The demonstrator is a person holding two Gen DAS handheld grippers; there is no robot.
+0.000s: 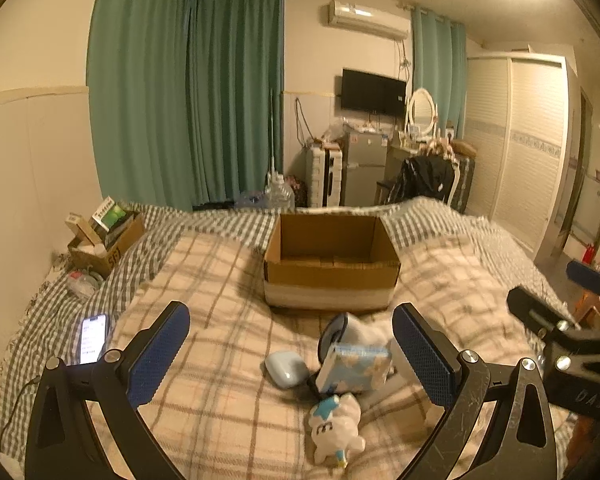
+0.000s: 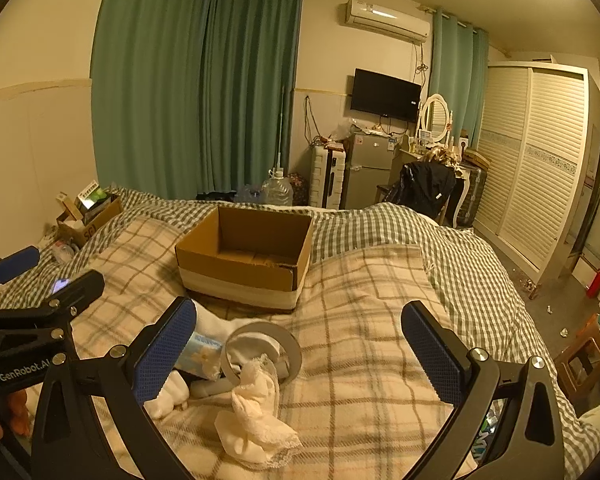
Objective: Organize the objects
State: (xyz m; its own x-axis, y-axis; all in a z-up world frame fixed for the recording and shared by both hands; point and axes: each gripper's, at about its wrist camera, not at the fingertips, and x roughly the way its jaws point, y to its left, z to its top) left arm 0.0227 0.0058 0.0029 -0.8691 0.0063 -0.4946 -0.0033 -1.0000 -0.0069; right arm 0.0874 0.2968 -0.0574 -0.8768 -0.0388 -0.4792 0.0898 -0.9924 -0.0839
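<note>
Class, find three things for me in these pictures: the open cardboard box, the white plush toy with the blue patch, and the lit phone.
cardboard box (image 1: 332, 280), left wrist view, front wall.
plush toy (image 1: 336, 426), left wrist view, its white body.
phone (image 1: 93, 339), left wrist view, lit screen.

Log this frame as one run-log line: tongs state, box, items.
left tongs: open, empty | right tongs: open, empty | cardboard box: empty, on bed | tissue pack, plush toy, earbud case, cloth: unsorted on blanket
</note>
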